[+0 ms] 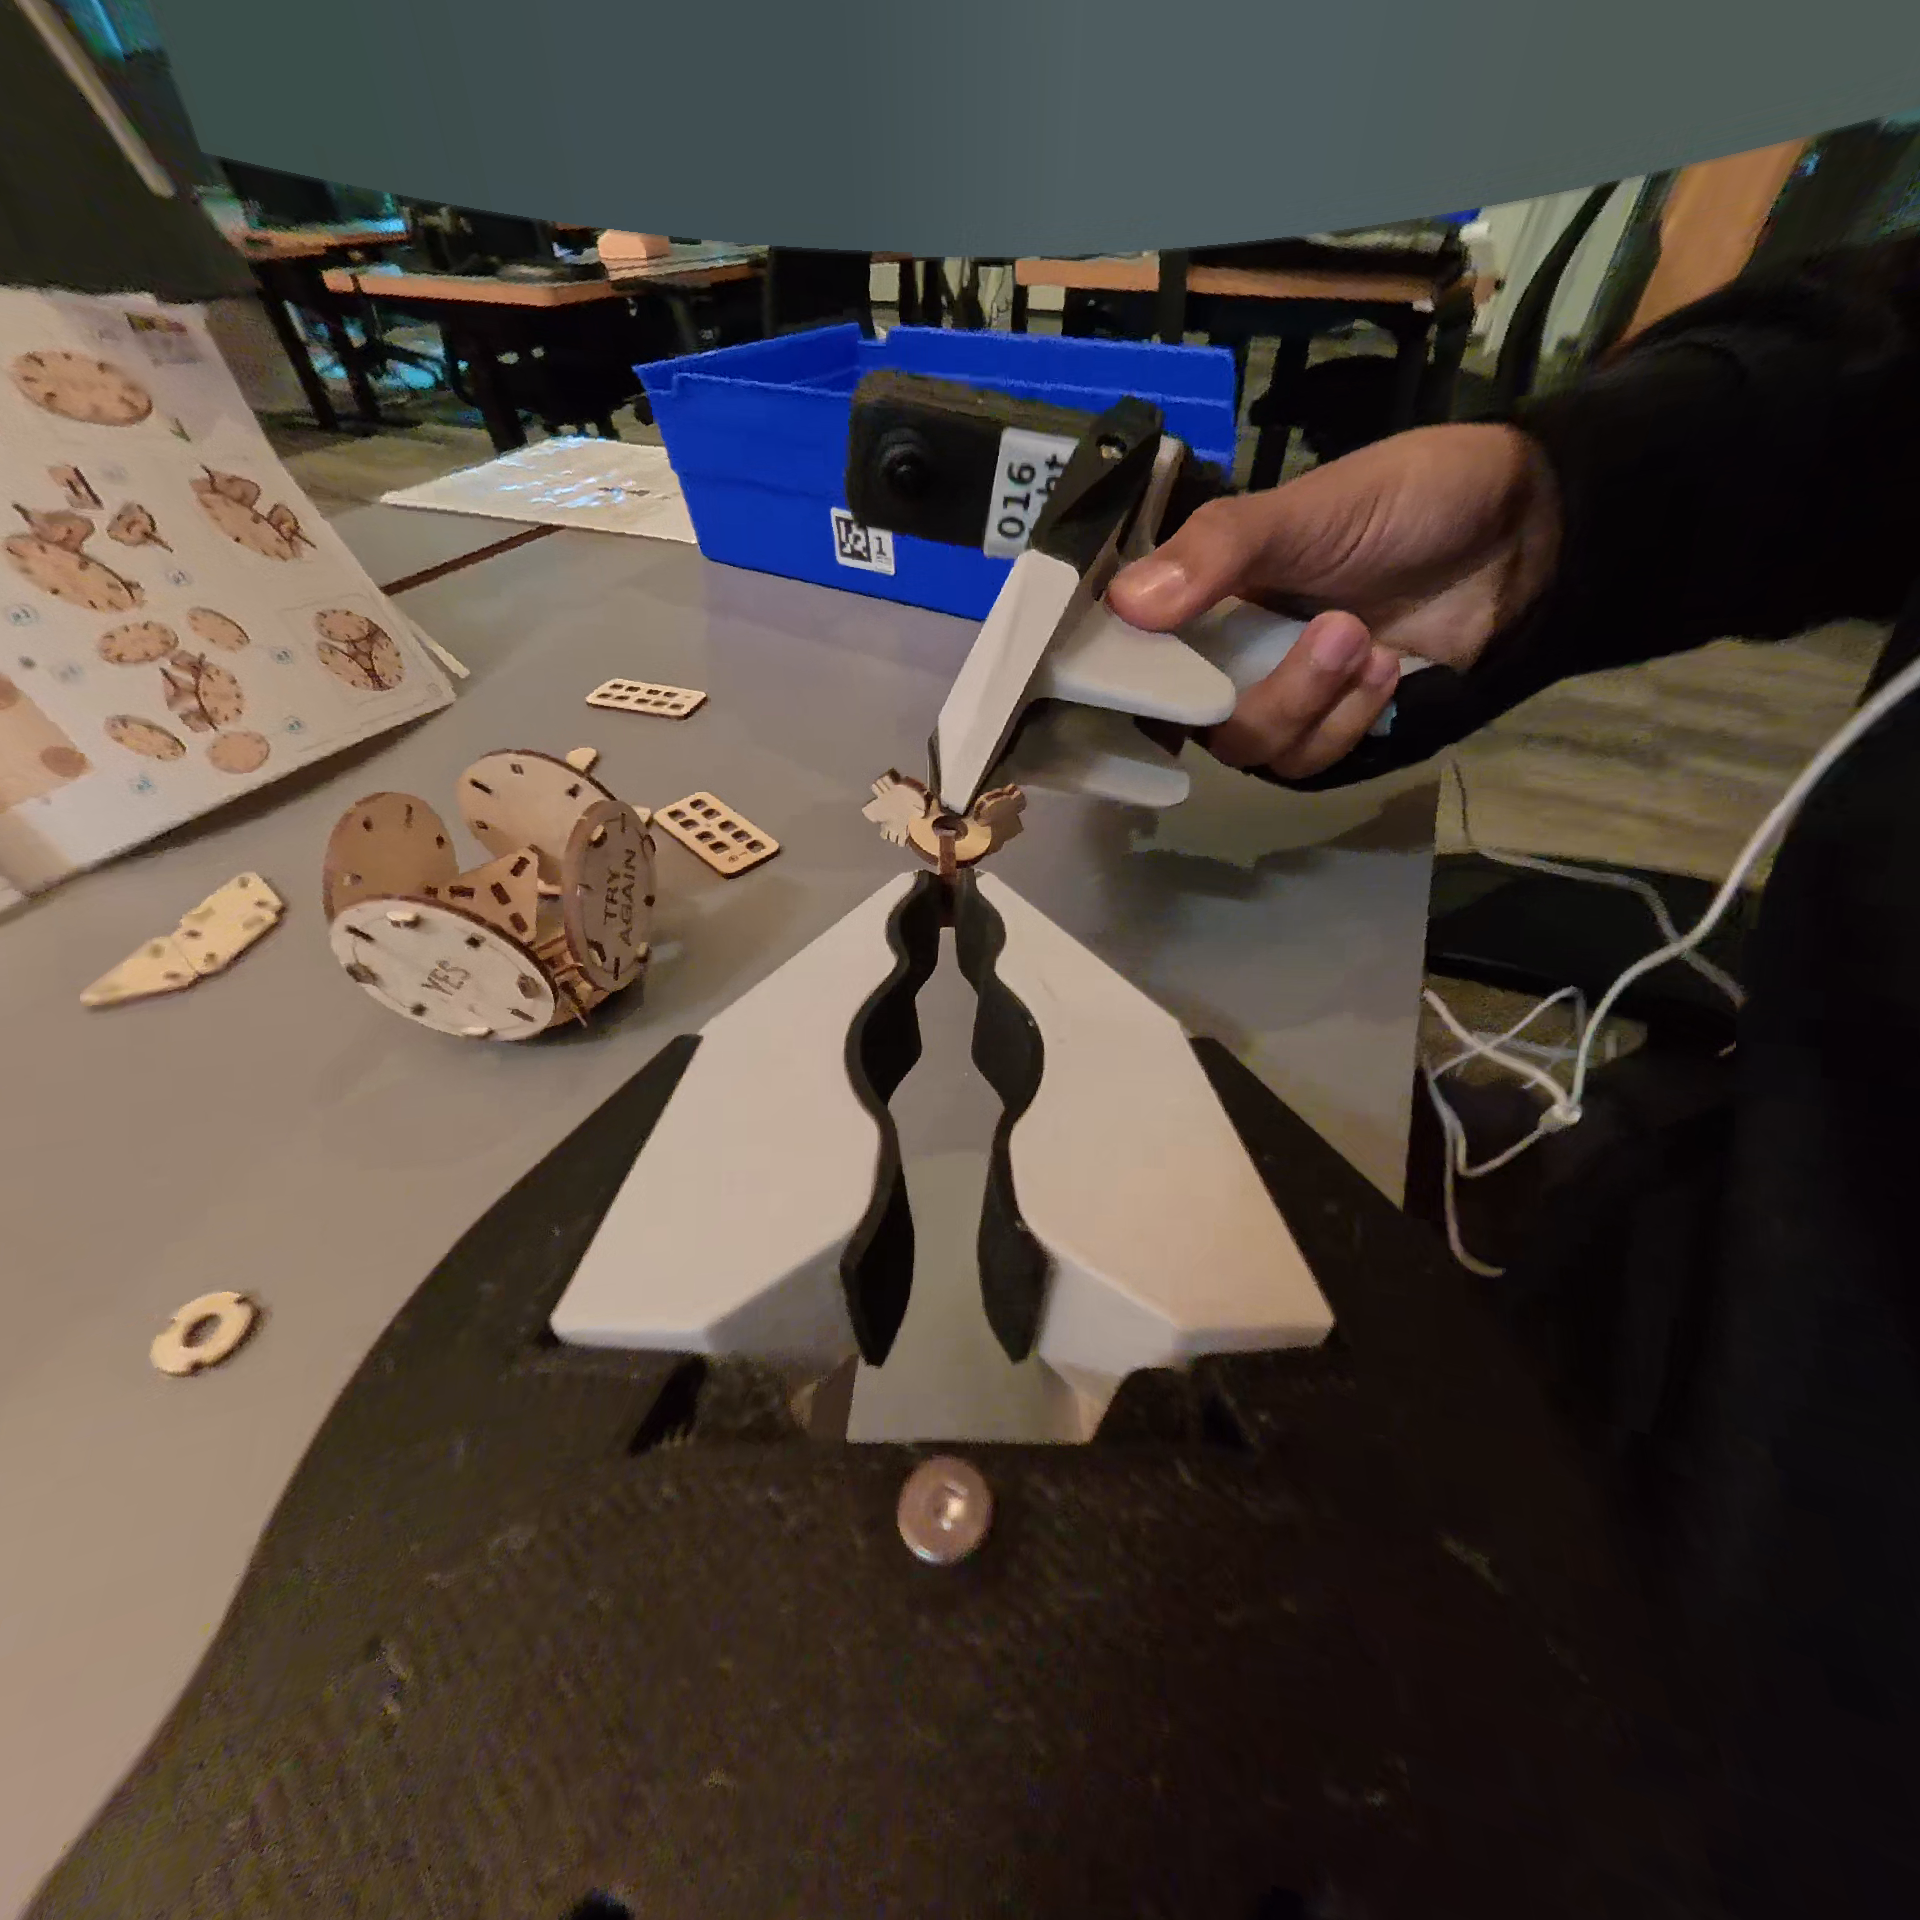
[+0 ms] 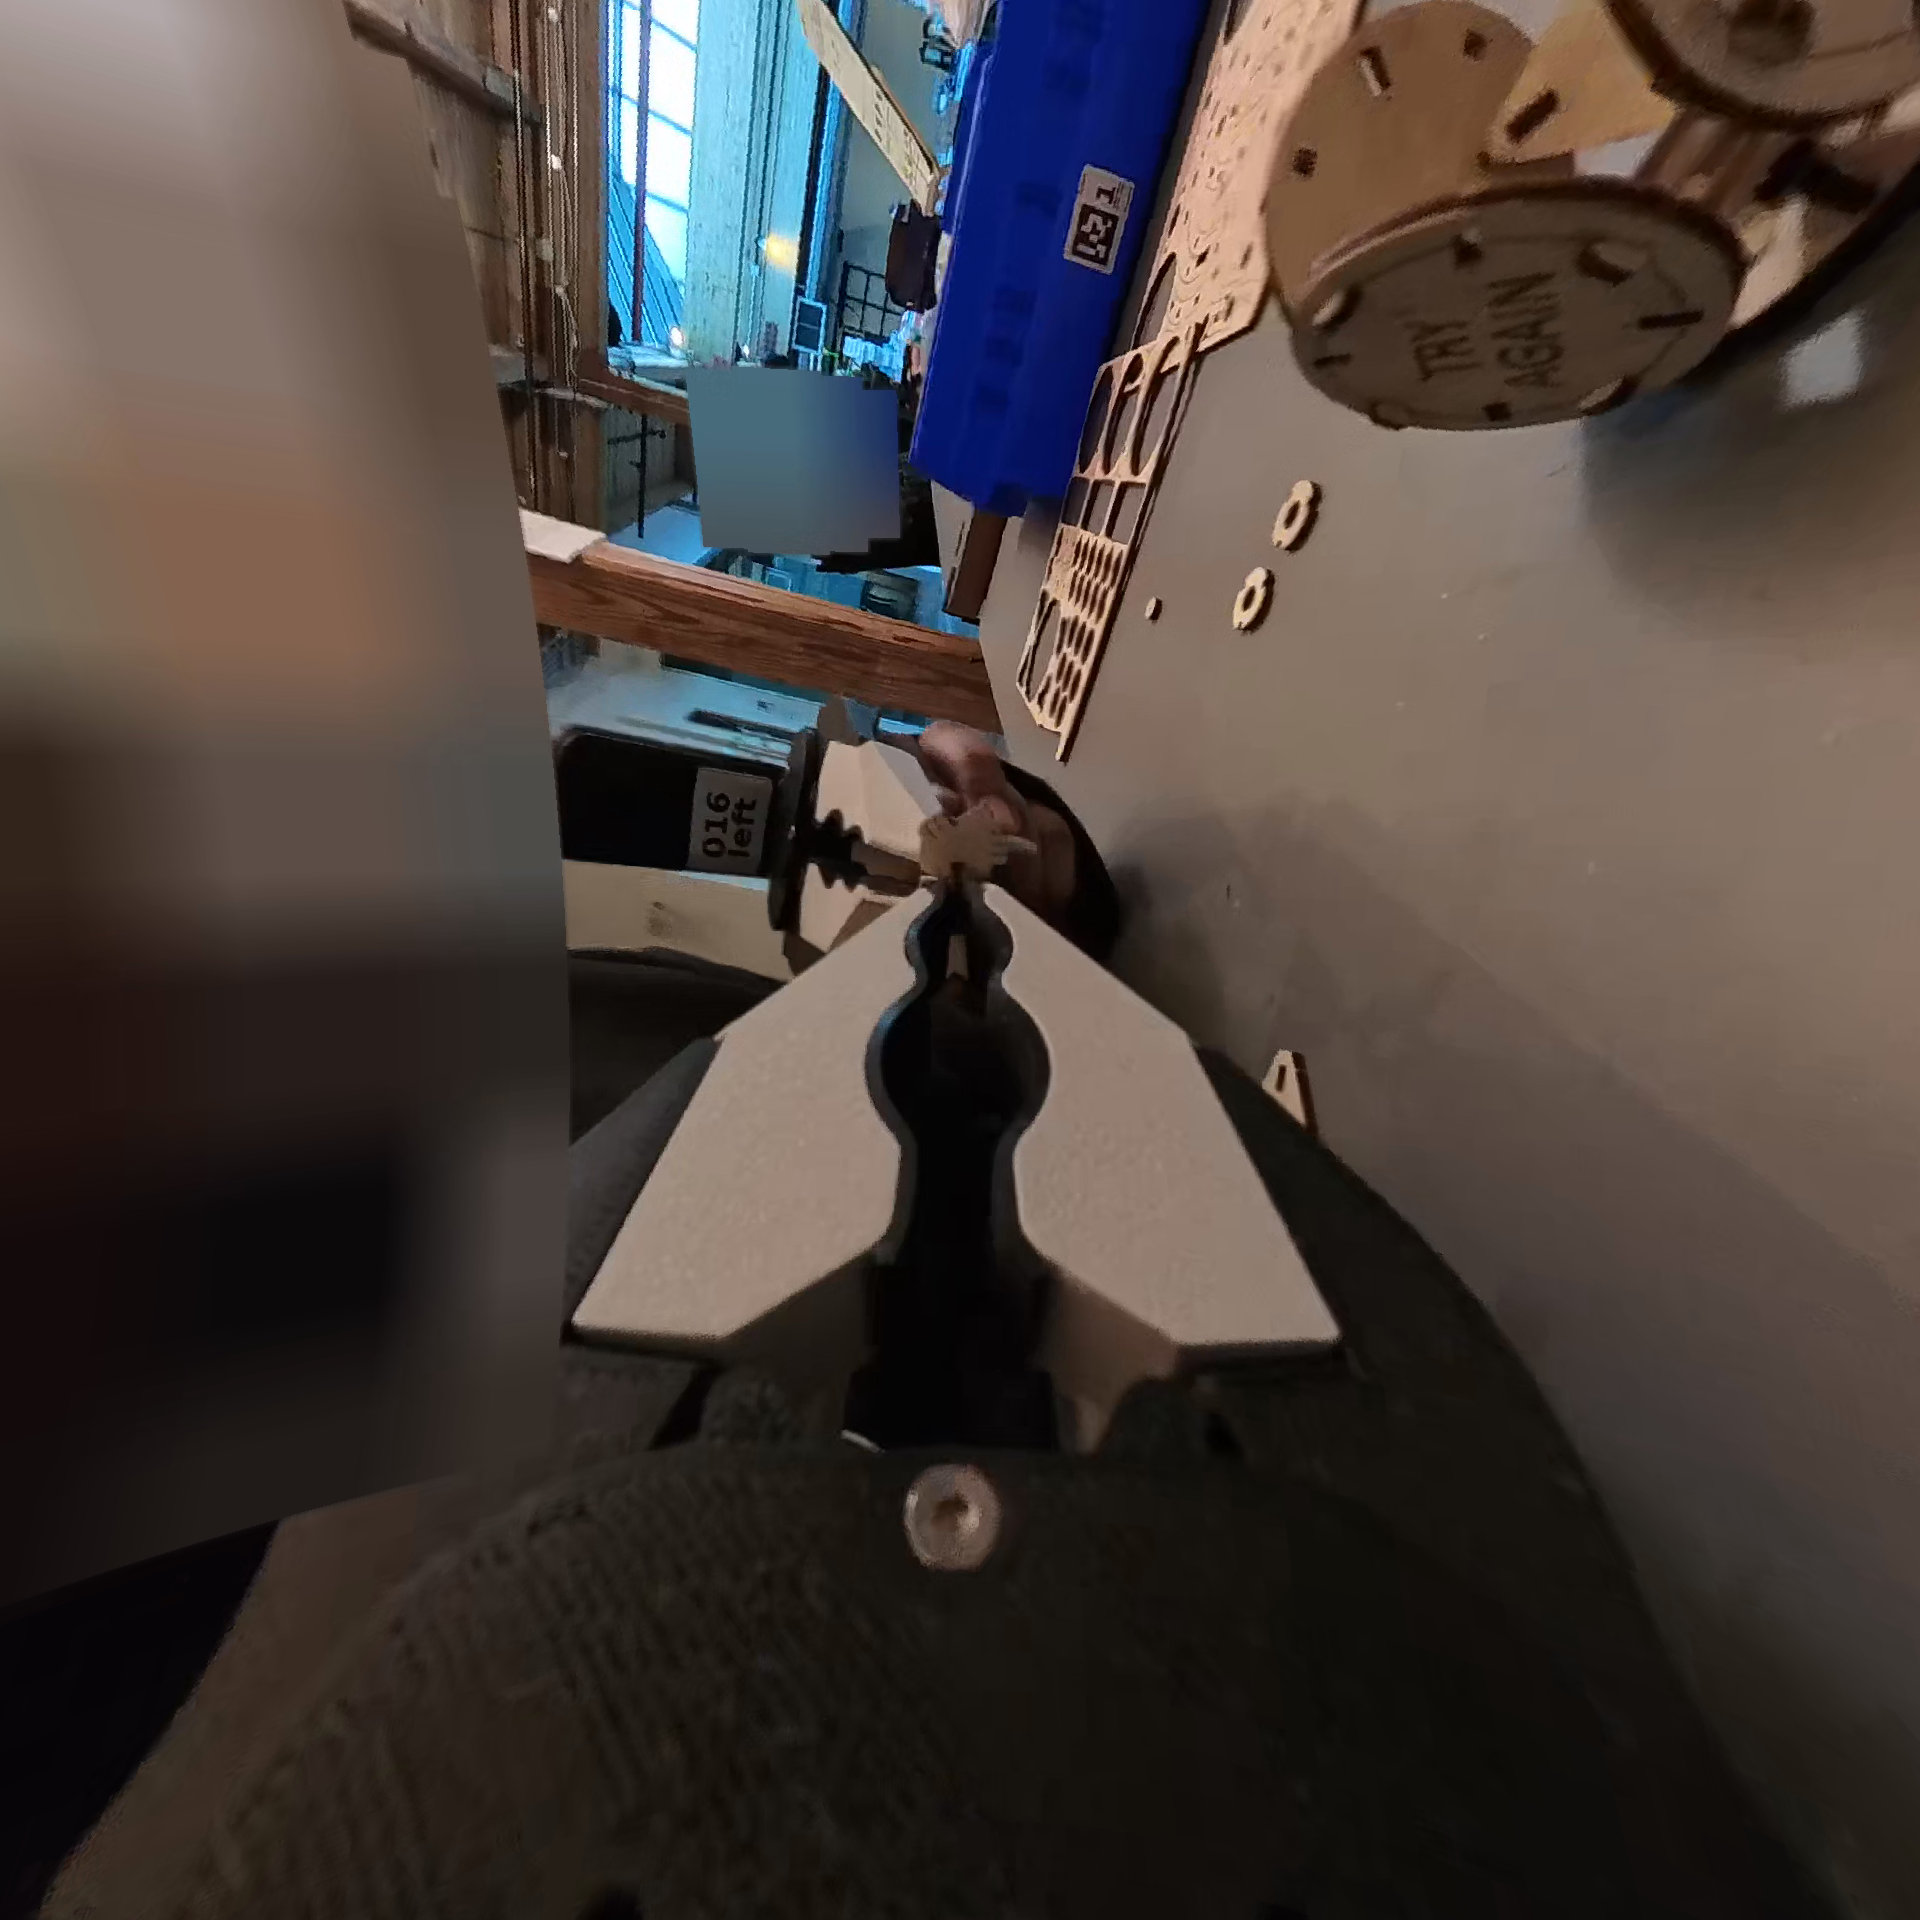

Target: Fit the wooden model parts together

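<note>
Both my grippers meet on one small wooden piece (image 1: pixel 940 826) above the grey table (image 1: pixel 1195 935), right of the wooden model (image 1: pixel 488 894). My left gripper (image 1: pixel 943 878) pinches its lower tab; my right gripper (image 1: pixel 951 795) clamps its top. I judge steady, aligned pressure serves best.

Each gripper (image 1: pixel 940 883) had grey fingers (image 1: pixel 790 1122), wavy black pads, black textured body, silver screw (image 1: pixel 943 1509); black sleeve (image 1: pixel 1714 499).
</note>
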Available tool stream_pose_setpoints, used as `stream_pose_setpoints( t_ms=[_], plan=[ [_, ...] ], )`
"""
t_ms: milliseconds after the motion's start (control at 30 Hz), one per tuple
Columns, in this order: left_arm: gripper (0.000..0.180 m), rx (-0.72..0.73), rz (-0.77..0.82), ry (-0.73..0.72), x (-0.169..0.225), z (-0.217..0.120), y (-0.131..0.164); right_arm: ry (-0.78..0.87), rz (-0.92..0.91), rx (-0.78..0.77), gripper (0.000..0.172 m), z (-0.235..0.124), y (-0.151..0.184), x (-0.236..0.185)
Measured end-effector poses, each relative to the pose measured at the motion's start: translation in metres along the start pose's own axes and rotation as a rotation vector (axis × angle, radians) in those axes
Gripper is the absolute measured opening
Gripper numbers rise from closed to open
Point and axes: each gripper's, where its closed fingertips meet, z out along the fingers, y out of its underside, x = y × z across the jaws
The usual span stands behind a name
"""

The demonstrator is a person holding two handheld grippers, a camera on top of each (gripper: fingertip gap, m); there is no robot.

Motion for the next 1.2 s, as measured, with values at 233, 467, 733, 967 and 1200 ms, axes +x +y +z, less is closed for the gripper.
stream_pose_setpoints(
  t_ms=[233, 467, 733, 967, 1200],
  plan=[
    [0.001, 0.043, 0.537, -0.043, 0.012, -0.016, 0.007, 0.008, -0.236, 0.016, 0.000, 0.007, 0.015, -0.001],
    [0.002, 0.094, 0.557, -0.024, 0.017, -0.017, 0.004, 0.083, -0.582, 0.010, 0.000, 0.009, 0.024, -0.005],
    [0.002, 0.083, 0.594, -0.036, 0.019, -0.018, 0.006, 0.032, -0.586, 0.023, 0.000, 0.008, 0.025, -0.013],
    [0.002, 0.094, 0.590, -0.009, 0.022, -0.020, 0.006, -0.006, -0.531, 0.015, 0.000, 0.009, 0.029, -0.014],
    [0.002, 0.097, 0.586, -0.005, 0.023, -0.020, 0.005, 0.006, -0.535, 0.002, 0.000, 0.010, 0.031, -0.013]
  ],
)
